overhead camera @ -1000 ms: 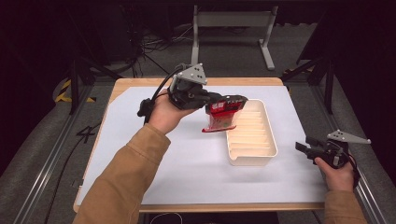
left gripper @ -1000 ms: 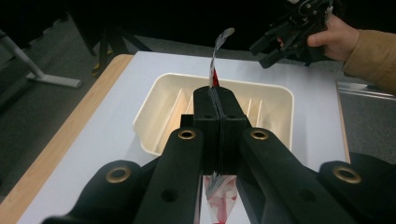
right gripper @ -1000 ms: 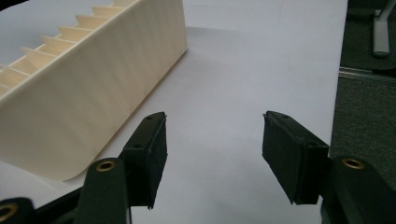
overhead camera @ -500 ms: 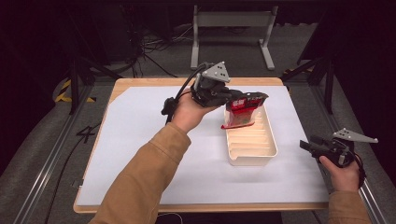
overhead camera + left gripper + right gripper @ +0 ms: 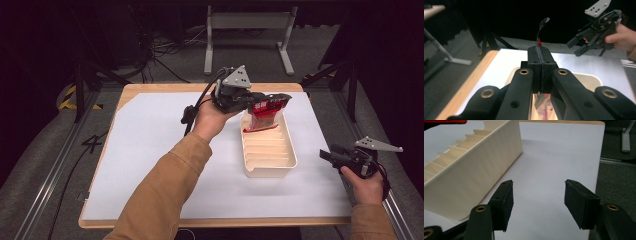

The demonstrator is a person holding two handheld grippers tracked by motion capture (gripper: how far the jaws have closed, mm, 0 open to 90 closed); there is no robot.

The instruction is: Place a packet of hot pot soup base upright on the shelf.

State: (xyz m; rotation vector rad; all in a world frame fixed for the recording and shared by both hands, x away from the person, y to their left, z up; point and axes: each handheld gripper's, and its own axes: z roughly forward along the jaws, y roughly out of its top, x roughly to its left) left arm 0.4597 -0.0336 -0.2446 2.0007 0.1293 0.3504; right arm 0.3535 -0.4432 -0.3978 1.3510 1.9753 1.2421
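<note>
The red packet (image 5: 261, 116) hangs over the far end of the cream tray (image 5: 287, 159), pinched flat in my left gripper (image 5: 272, 101) jaws. It isn't in yet, I think. My right gripper (image 5: 331, 155) waits, jaws spread.

Red packet (image 5: 262, 116) in left claw (image 5: 280, 100), now over tray's (image 5: 269, 167) far end.
</note>
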